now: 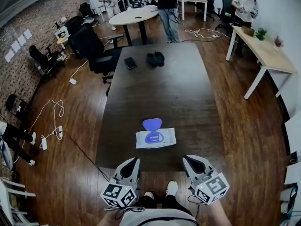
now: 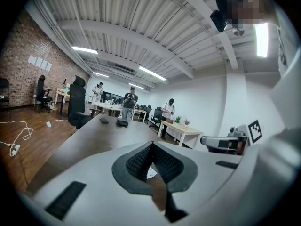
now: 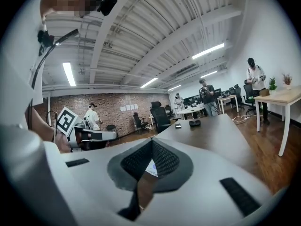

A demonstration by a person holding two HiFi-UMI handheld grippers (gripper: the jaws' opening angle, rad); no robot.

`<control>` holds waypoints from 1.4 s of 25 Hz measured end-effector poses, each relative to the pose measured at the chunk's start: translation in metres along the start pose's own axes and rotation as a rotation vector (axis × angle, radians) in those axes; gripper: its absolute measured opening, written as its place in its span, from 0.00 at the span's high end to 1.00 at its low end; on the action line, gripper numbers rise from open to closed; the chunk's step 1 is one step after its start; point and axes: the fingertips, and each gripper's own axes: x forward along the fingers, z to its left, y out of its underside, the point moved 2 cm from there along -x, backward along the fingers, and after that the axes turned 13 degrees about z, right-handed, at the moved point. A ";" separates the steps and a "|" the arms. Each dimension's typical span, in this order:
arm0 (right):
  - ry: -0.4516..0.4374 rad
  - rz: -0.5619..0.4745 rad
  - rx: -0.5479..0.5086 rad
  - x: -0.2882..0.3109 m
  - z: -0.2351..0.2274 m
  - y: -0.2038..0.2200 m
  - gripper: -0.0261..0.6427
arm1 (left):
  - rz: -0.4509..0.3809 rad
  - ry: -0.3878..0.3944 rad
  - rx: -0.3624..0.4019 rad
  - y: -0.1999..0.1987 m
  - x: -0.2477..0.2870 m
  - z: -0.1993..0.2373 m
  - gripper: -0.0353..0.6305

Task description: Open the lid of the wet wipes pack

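Observation:
The white wet wipes pack lies flat near the front edge of the dark table. Its blue lid is flipped open toward the far side. My left gripper and right gripper hang side by side just off the table's front edge, short of the pack and not touching it. Both have their jaws closed together with nothing between them. A sliver of the white pack shows below the closed jaws in the left gripper view and in the right gripper view.
At the table's far end lie a black wallet and a pair of black rounded things. A black office chair stands at the table's left. A white desk is at the right, people stand at the back, and cables trail on the floor.

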 end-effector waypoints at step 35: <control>0.245 -0.158 0.070 -0.198 0.292 0.074 0.95 | -0.129 0.213 0.074 0.102 -0.287 -0.039 0.94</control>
